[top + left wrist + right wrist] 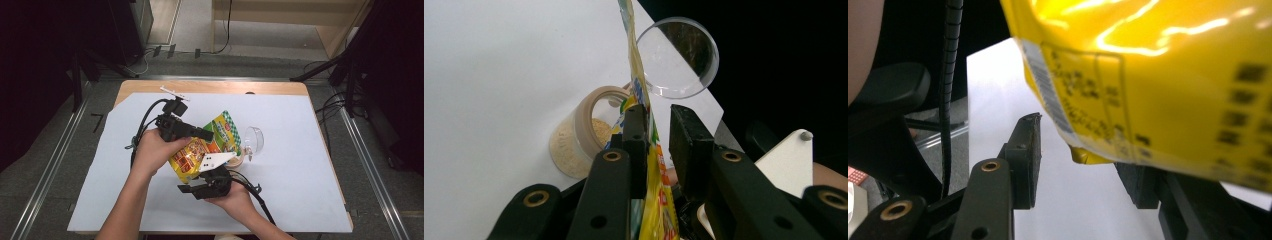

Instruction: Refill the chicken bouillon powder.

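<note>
Centre of the high view: yellow snack bag (200,150) tilted over the open jar (574,142). Left gripper (656,120) stands slack around the bag's edge, right gripper (1083,150) released beneath its corner. With neither clenched, the bag could slide and spill onto the white sheet (300,150).

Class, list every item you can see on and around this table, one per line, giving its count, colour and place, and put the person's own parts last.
Snack bag: one, yellow with green checks, held above the table's middle.
Jar: one, clear with tan rim, pale crumbs inside, under the bag.
Clear lid: one, transparent, right of the bag.
White sheet: one, covering the wooden table.
Left gripper: one, black, bag's edge between its jaws.
Right gripper: one, black, jaws apart under the bag's corner.
Hands: two, bottom centre.
</note>
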Demonstrator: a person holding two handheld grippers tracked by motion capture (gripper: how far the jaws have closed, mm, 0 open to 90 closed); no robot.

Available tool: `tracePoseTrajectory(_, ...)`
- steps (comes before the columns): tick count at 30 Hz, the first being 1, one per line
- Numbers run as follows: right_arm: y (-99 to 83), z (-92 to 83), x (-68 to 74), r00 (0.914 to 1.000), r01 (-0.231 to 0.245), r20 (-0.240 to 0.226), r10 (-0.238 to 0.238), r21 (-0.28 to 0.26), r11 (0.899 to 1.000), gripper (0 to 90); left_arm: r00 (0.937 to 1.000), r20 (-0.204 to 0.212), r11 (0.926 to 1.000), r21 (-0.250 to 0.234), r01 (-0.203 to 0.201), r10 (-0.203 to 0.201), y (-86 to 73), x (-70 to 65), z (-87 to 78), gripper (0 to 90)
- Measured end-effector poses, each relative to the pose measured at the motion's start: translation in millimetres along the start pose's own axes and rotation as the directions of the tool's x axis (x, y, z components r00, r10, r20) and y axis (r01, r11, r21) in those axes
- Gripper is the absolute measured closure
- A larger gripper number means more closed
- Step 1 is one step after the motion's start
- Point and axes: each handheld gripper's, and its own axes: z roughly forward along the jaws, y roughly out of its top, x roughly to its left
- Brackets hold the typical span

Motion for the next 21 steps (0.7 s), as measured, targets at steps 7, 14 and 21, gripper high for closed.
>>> tracePoseTrajectory(7, -7.1, 4.2, -2.9, 0.9995, -0.015, 0.028, 0.014, 0.039, 0.999, 57.9, 0.9993, -0.022, 0.9991, 0.032, -0.028, 0.029, 0.0, -2.8, 7.0, 84.5)
tracePoseTrajectory(14, -8.4, 6.3, -3.4, 0.9993, -0.006, 0.038, 0.004, 0.053, 0.999, 57.0, 0.9992, -0.029, 0.9992, 0.03, -0.027, 0.028, -1.3, -2.8, 1.4, 84.9)
tracePoseTrajectory(21, -11.9, 11.2, -3.0, 0.9992, -0.007, 0.039, 0.004, 0.078, 0.997, 56.7, 0.9997, -0.023, 0.9998, 0.016, -0.01, 0.01, -4.9, -0.4, -7.3, 86.5)
